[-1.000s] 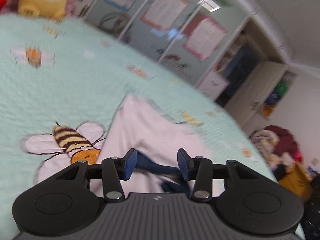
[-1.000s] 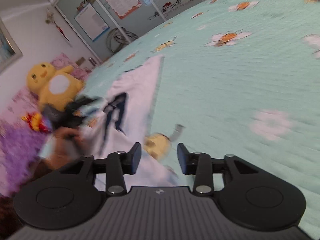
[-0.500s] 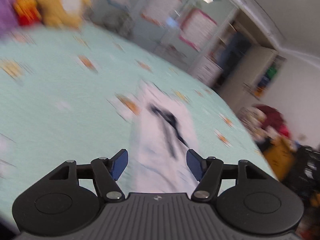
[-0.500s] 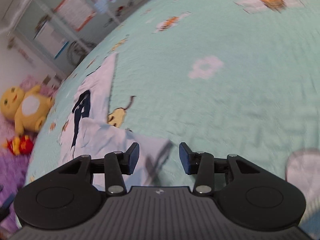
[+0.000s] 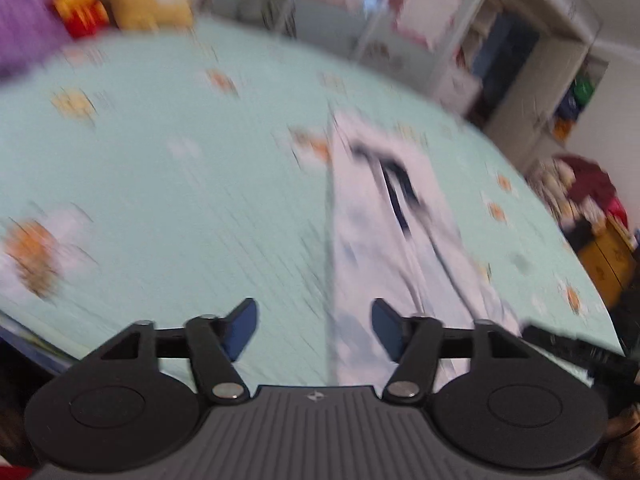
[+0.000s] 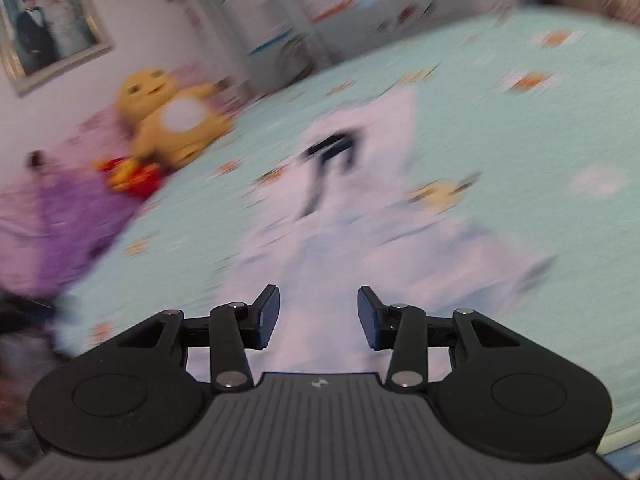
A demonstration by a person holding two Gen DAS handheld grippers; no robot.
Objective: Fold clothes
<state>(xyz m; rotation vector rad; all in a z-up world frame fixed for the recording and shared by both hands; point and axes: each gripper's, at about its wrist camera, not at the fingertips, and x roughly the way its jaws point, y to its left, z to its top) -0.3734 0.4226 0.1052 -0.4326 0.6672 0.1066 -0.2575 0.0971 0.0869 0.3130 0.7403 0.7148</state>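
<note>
White garment (image 5: 384, 220) with dark print, spread lengthwise on mint bedspread (image 5: 180, 200)

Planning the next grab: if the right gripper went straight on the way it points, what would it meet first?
Most likely the white garment. The open right gripper points over its near part, which fills the gap between the fingers, with the bedspread around it. The picture is blurred, so height above the cloth is unclear.

No text legible in either view: the posters (image 5: 424, 12) on the wardrobe doors far ahead of the left tongs are smeared by motion blur, and the dark print (image 6: 332, 152) on the white garment ahead of the right tongs cannot be read.
</note>
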